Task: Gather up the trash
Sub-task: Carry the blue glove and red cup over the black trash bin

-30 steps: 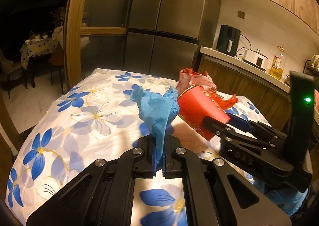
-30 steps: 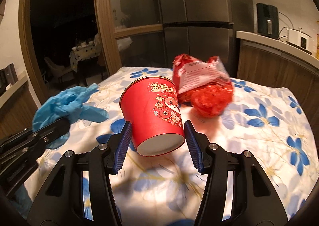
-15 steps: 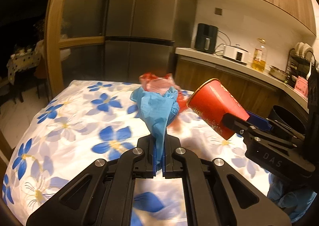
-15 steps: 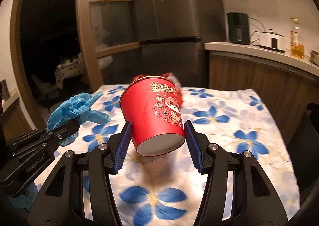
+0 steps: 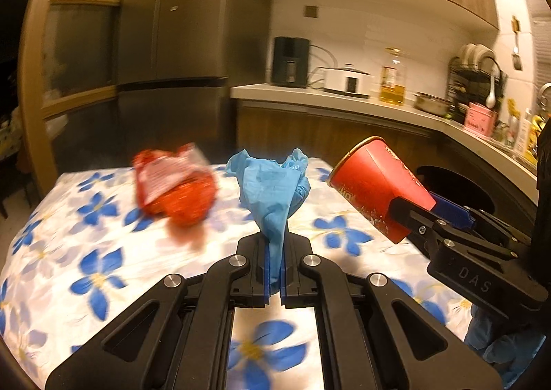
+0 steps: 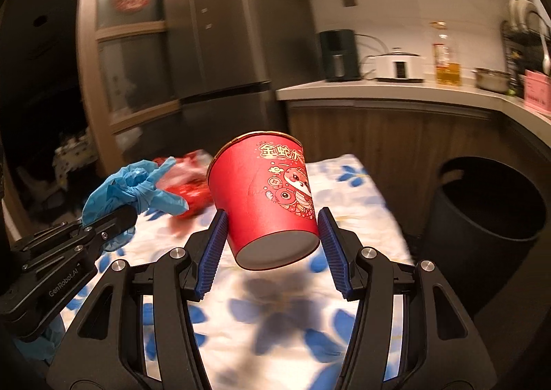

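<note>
My left gripper [image 5: 273, 273] is shut on a crumpled blue glove [image 5: 272, 193], which stands up from the pads above the table; the glove [image 6: 137, 183] also shows at the left of the right wrist view. My right gripper [image 6: 272, 245] is shut on a red paper cup [image 6: 265, 197] with gold print, tilted with its mouth away from me. The cup [image 5: 375, 193] hangs to the right of the glove in the left wrist view. A red snack wrapper [image 5: 175, 190] lies on the flowered tablecloth [image 5: 86, 245] at the far left.
A dark round bin [image 6: 489, 218] stands on the floor just right of the table, its mouth open. Behind it runs a wooden counter [image 6: 385, 94] with a cooker, oil bottle and pot. A tall grey fridge [image 6: 234, 32] stands beyond the table.
Both grippers have swung to the right with their loads. The wrapper has slid to the left of the views and the counter and bin have come into sight.
</note>
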A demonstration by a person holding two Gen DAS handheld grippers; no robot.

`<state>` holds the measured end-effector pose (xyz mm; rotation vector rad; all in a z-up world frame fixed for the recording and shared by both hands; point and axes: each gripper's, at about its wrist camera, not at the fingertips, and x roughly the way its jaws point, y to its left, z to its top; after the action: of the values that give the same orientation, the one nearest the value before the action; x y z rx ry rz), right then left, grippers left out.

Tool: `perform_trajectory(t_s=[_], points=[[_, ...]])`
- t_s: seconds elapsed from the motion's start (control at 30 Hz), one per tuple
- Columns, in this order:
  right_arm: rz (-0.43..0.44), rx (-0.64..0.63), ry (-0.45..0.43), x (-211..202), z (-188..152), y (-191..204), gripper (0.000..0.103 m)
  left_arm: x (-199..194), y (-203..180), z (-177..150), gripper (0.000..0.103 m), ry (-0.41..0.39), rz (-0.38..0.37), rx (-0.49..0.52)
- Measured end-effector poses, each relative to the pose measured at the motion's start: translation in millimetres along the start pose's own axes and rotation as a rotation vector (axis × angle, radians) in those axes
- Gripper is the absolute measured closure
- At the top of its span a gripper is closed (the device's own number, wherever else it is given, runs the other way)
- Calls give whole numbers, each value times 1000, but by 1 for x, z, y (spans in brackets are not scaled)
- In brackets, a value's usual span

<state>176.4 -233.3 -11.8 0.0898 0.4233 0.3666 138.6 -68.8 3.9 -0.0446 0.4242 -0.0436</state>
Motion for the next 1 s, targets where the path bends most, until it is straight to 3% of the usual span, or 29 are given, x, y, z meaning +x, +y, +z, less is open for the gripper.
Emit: perform_trajectory(t_s=[0.6,1.0], points=[[-300,116,-100,-44,17,-121,49,55,-124,43,100,-52,-202,105],[-444,151,-120,-47,23,-178,49,91,-193,60,100,-75,-317,149]])
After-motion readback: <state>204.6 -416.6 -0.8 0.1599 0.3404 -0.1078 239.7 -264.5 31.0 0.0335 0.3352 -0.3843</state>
